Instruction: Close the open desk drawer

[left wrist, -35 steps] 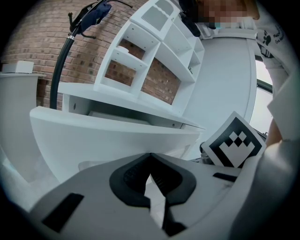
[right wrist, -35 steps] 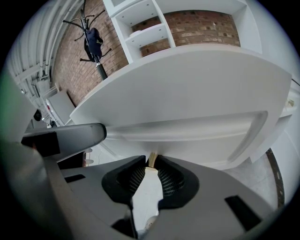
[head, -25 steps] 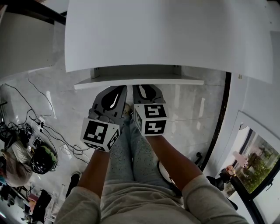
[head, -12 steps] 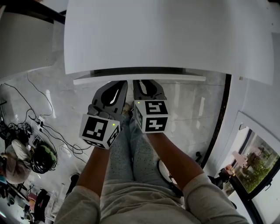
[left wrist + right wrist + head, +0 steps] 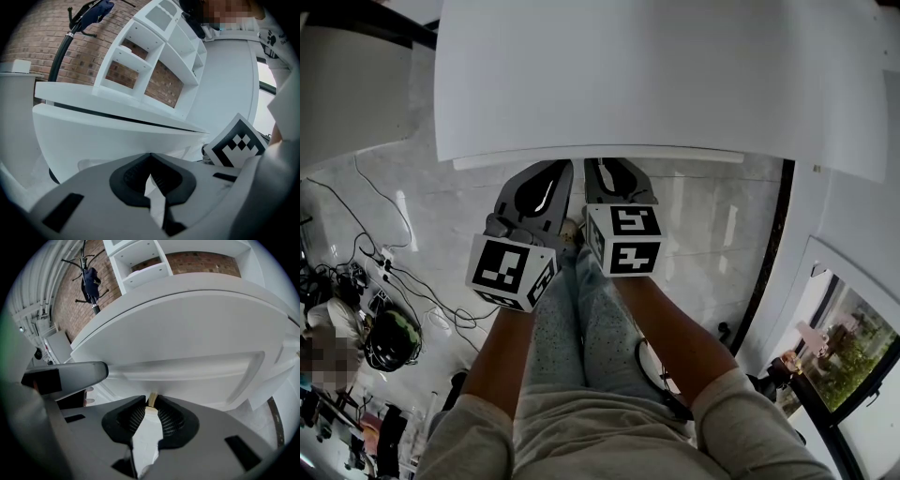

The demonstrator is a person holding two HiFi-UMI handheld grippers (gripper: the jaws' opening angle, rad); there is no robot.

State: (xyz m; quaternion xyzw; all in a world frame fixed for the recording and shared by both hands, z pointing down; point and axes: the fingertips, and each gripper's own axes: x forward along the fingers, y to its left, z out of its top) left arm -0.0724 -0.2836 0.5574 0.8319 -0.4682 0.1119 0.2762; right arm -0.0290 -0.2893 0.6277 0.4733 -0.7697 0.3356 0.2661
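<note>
The white desk (image 5: 656,75) fills the top of the head view. Its drawer front (image 5: 600,157) shows only as a thin strip just under the desk's edge, nearly flush with it. My left gripper (image 5: 546,171) and right gripper (image 5: 614,169) sit side by side with their tips at that strip. In the left gripper view the left gripper (image 5: 150,157) has its tips together against the drawer front (image 5: 117,136). In the right gripper view the right gripper (image 5: 151,401) shows only a slim slit between its tips, close to the drawer front (image 5: 187,352). Neither holds anything.
My legs (image 5: 581,337) are below the grippers. Cables (image 5: 412,281) trail over the marble floor at left, near a seated person (image 5: 328,347). A white shelf unit (image 5: 154,56), a brick wall (image 5: 33,42) and a coat stand (image 5: 91,284) are behind the desk. A window (image 5: 853,356) is at right.
The drawer front has slid in under the desk: the open gap and inner shelf seen earlier are gone. Both grippers moved forward with it.
</note>
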